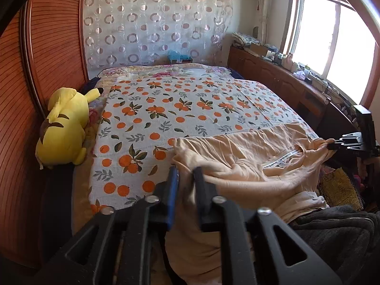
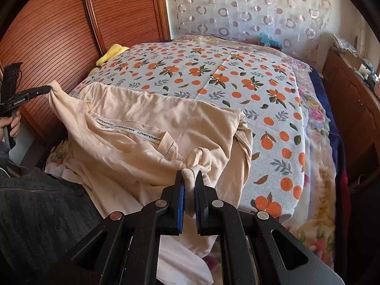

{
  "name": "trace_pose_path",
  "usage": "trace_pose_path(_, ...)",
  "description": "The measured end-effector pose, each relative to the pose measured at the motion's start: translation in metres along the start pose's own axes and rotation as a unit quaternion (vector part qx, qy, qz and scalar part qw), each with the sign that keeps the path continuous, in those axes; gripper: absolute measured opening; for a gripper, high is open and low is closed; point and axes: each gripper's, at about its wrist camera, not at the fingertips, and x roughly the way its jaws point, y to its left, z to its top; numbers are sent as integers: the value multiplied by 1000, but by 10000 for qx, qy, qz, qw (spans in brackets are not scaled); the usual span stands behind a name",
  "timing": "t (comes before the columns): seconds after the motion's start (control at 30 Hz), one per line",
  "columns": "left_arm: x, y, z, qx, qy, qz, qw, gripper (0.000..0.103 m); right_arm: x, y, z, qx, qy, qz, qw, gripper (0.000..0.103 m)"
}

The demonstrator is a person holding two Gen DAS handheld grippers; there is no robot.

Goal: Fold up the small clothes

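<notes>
Peach cotton, a small wrinkled shirt (image 2: 147, 128) lies across the near edge of a bed, filling the lower middle of both views, its collar tape printed with small lettering. Beneath it spreads a pale sheet (image 1: 166, 109) patterned with oranges and leaves.

In the right wrist view, the right gripper (image 2: 189, 178) sits at bottom centre, its jaws pinching a bunched knot of the shirt's fabric. At the left edge of that same view, the left gripper (image 2: 46, 89) reaches in, with a corner of the shirt at its tips and a hand (image 2: 10, 125) on its handle.

In the left wrist view, the left gripper's jaws stand slightly apart at bottom centre, shirt cloth lying between them; whether they press it cannot be told.

A yellow plush toy (image 1: 64, 125) rests at the left edge of the bed, against a ribbed wooden wardrobe (image 1: 35, 59)
</notes>
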Motion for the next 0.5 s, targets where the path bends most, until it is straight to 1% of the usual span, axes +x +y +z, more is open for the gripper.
trace_pose_path(0.03,1,-1,0,21,-16,32,10000,44,-2,0,2,-5,-21,-10,10000,15)
trace_pose_path(0.07,1,-1,1,23,-23,19,10000,47,-6,-1,3,7,-61,-33,10000,23)
trace_pose_path(0.1,2,-1,2,22,-22,-9,10000,48,-11,-3,1,23,-105,-55,9999,28)
trace_pose_path(0.17,7,-1,3,-17,-19,-26,10000,56,-16,-6,-1,59,-236,-116,9996,47)
trace_pose_path(0.2,10,0,4,-41,-32,-35,10000,66,-17,-8,1,71,-307,-184,9993,49)
trace_pose_path(0.23,16,0,5,-73,-37,-42,10000,73,-14,-11,2,82,-340,-244,9991,52)
trace_pose_path(0.3,30,1,7,-120,6,-93,9999,74,-6,-15,7,171,-431,-268,9986,55)
trace_pose_path(0.37,51,2,9,-165,134,-126,9997,74,10,-18,12,184,-490,-312,9981,60)
trace_pose_path(0.43,73,2,13,-169,279,-79,9994,74,31,-22,19,249,-480,-367,9979,60)
trace_pose_path(0.5,91,2,17,-153,386,-88,9991,74,53,-27,25,347,-383,-369,9980,60)
